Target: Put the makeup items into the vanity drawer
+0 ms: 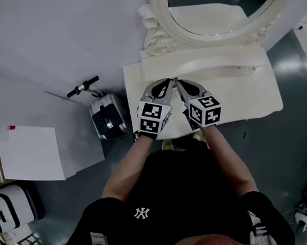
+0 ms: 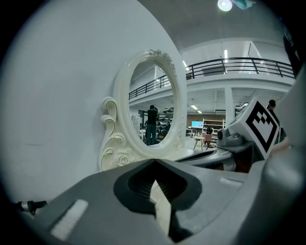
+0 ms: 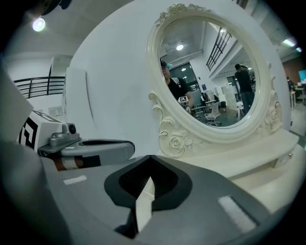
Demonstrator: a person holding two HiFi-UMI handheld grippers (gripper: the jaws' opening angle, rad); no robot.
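Left tool, right tool seemingly closed.

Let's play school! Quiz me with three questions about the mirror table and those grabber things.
1. True or false: the left hand-held gripper is holding a lipstick.
2. What shape is the mirror? A) oval B) square C) triangle
3. Fill the gap: the jaws of the right hand-held gripper are ____ (open or shut).

Key: 1 false, its jaws are together with nothing between them. 2 A. 3 shut.
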